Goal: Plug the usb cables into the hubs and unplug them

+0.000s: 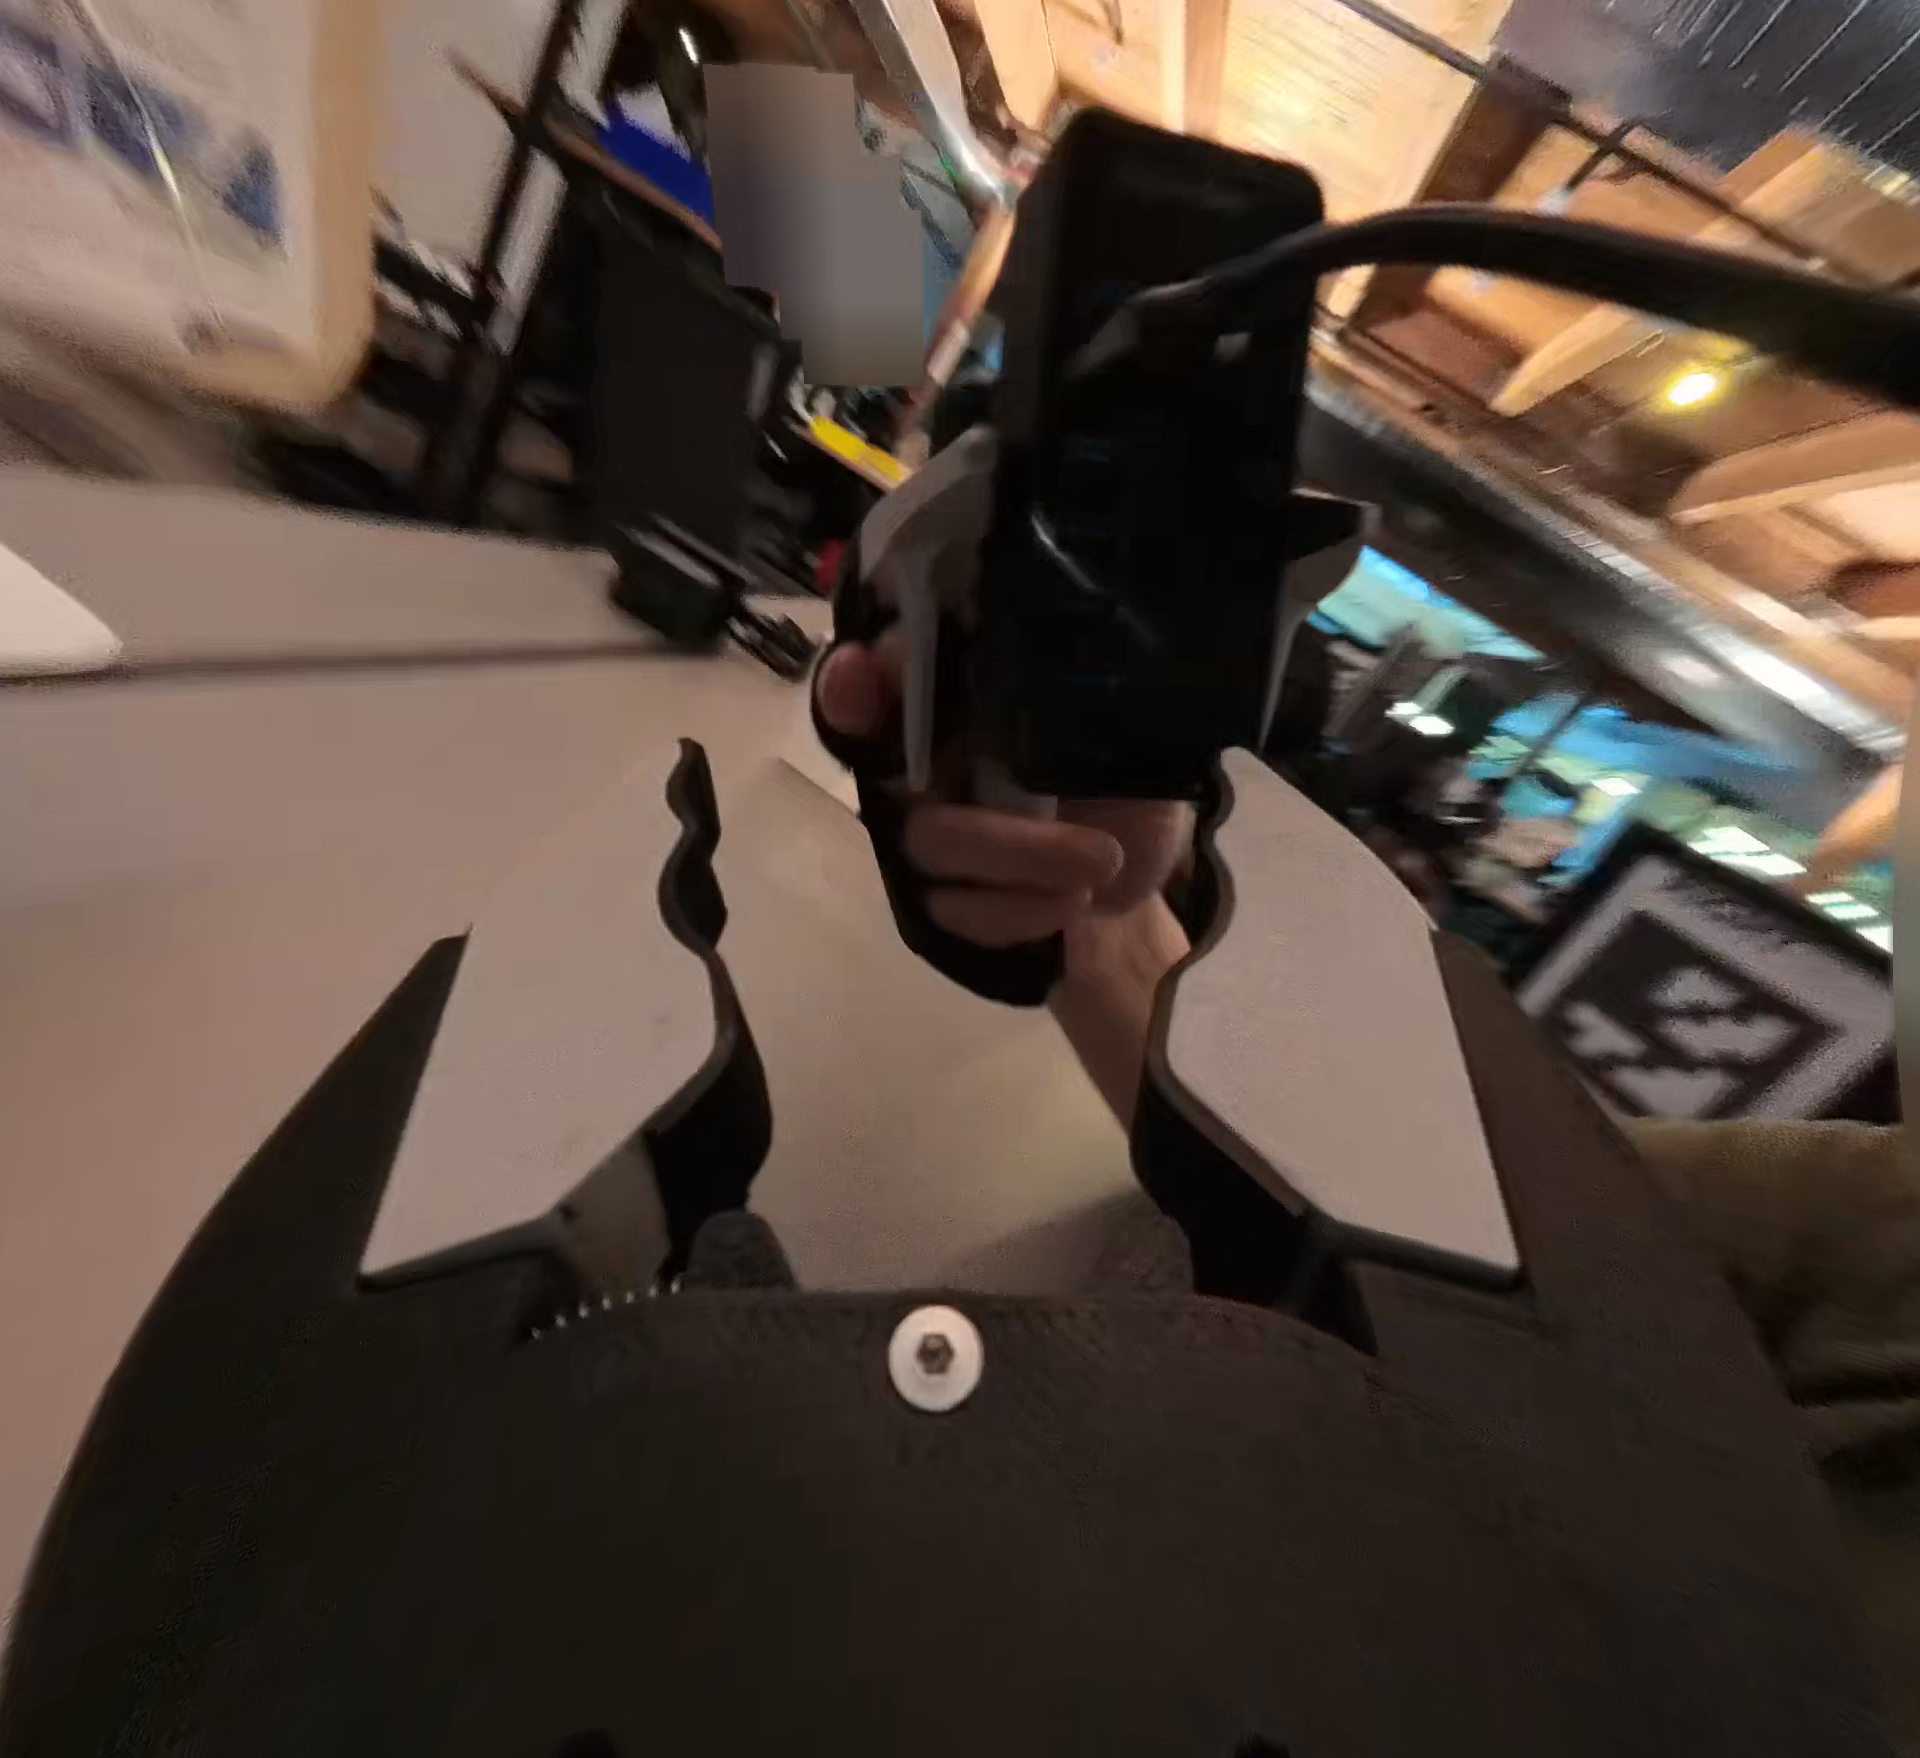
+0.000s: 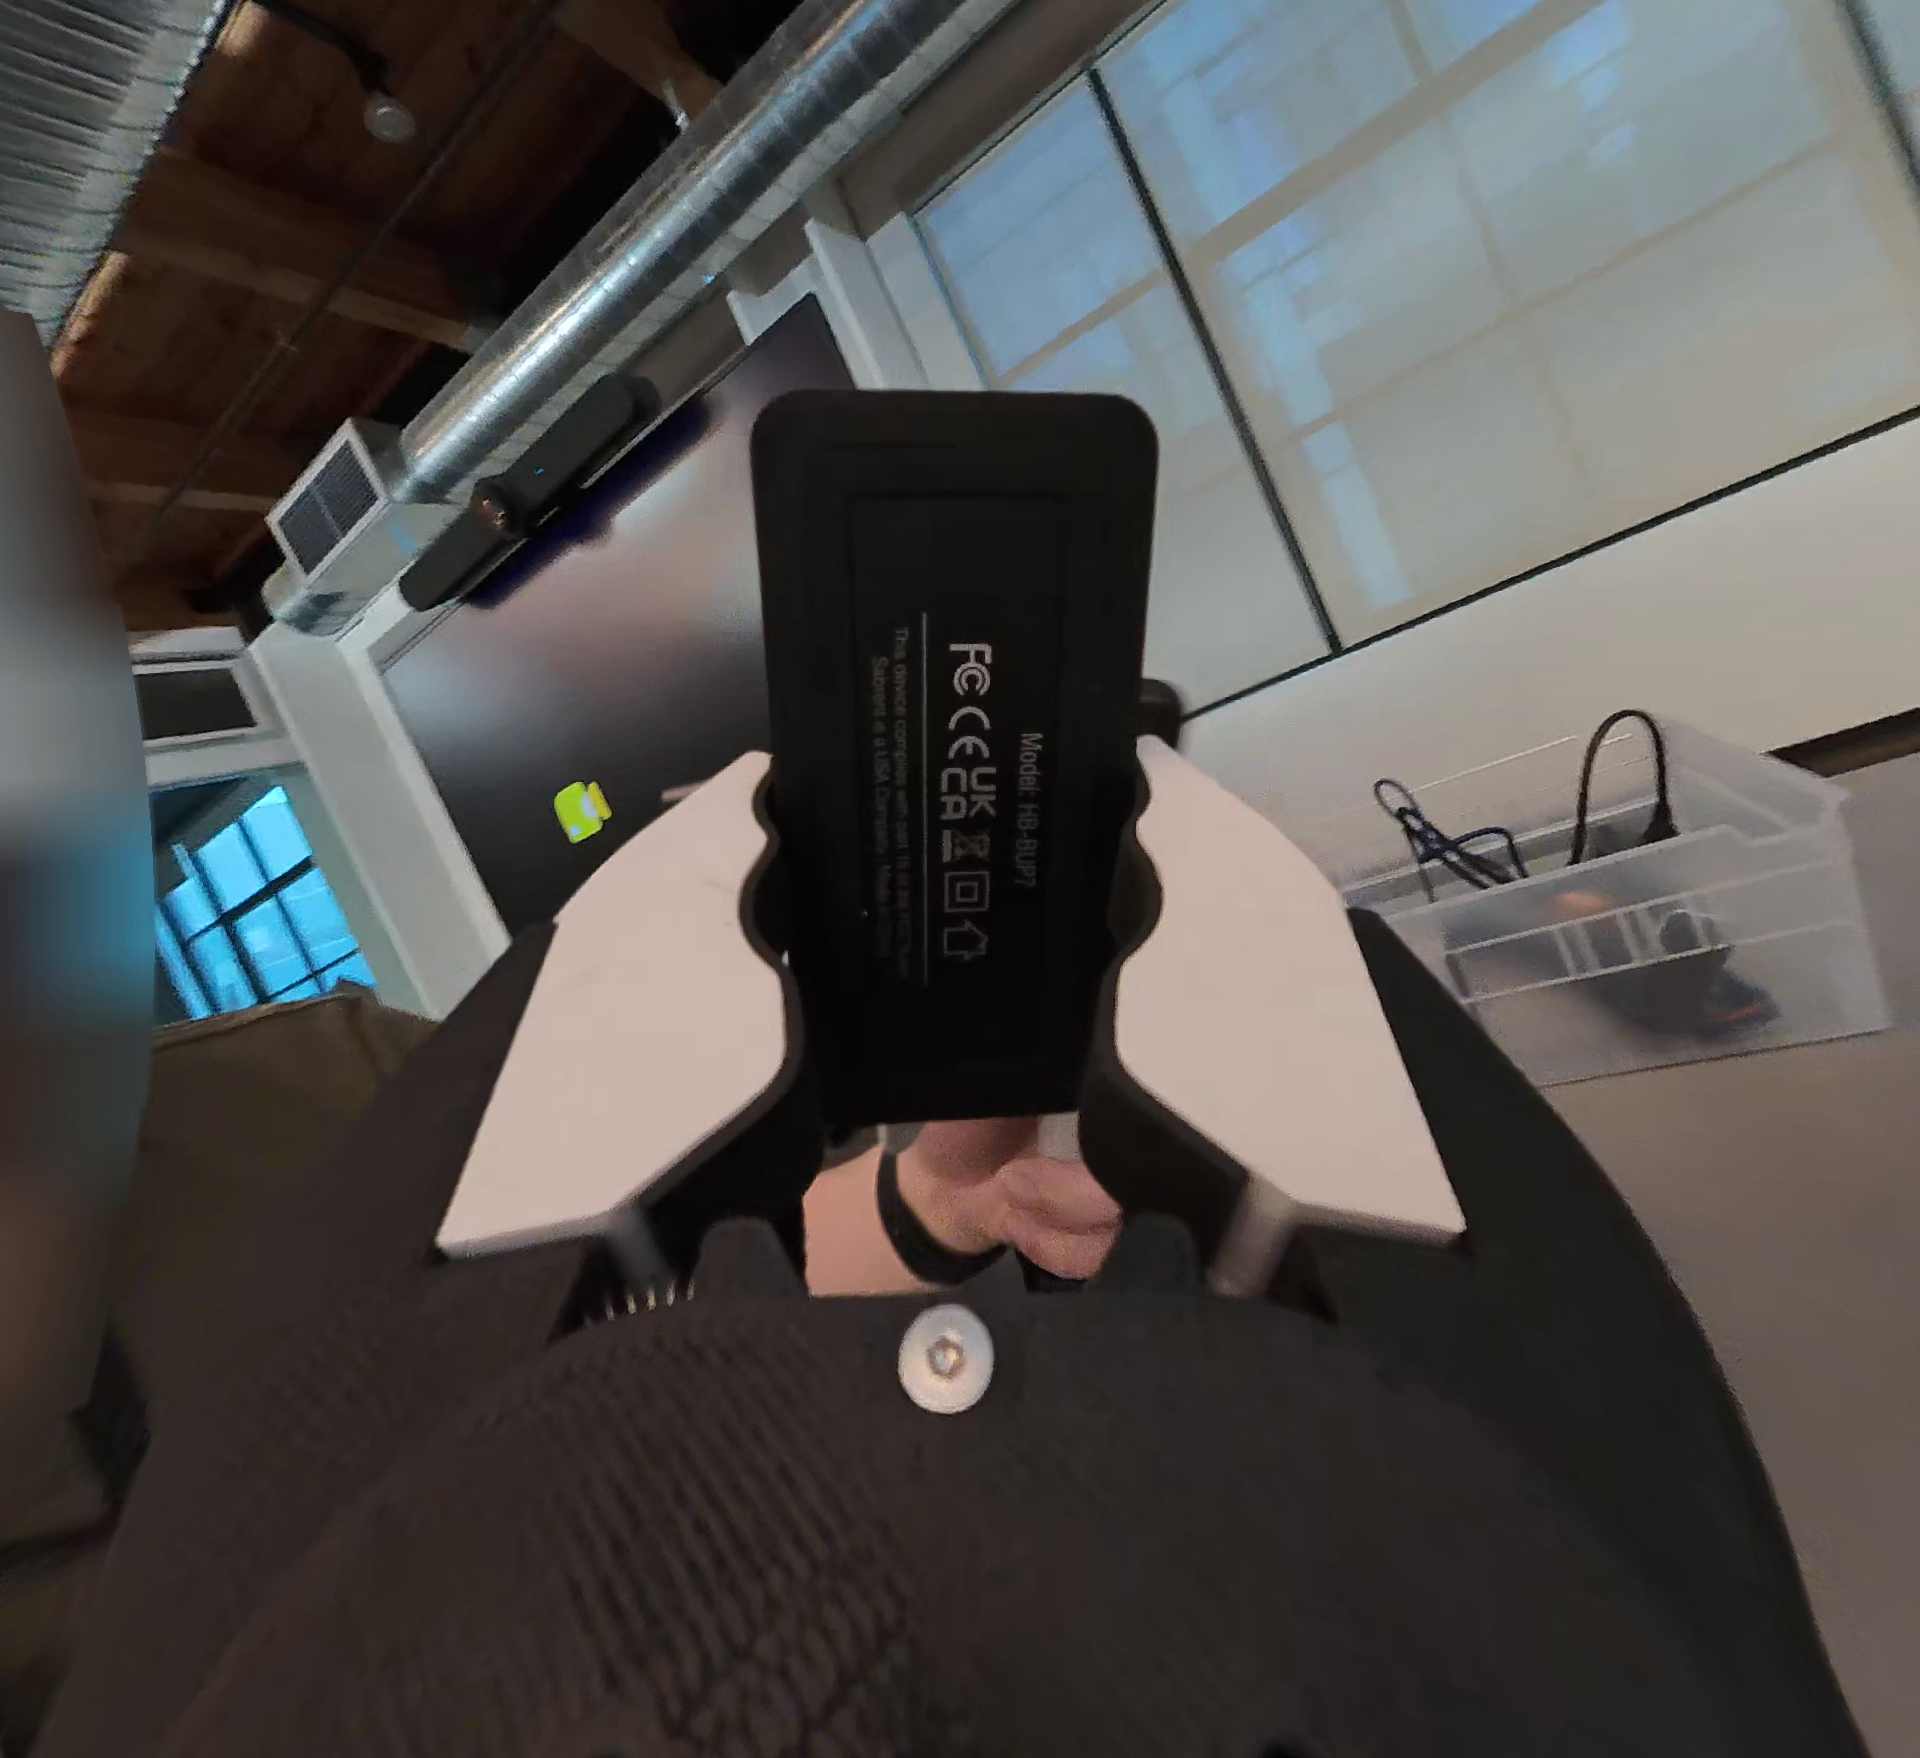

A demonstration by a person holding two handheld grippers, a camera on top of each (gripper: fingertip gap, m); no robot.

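Observation:
My right gripper (image 2: 956, 768) is shut on a black USB hub (image 2: 951, 721) and holds it upright in the air, its printed back toward the right wrist camera. The left wrist view shows the hub's port side (image 1: 1143, 503), held between the right gripper's fingers (image 1: 925, 555). A black USB cable (image 1: 1558, 264) arcs in from the right and its plug (image 1: 1138, 326) sits against the hub's upper ports; blur hides how deep it is. My left gripper (image 1: 951, 804) is open and empty just below the hub.
A white table (image 1: 312, 773) lies below, with a small black device and cables (image 1: 675, 581) at its far edge. A clear plastic bin (image 2: 1621, 898) holding cables stands at the right. A hand (image 1: 997, 867) grips the right gripper's handle. A black-and-white marker board (image 1: 1704, 991) is at the right. Tip to tip, the grippers are about 6 cm apart.

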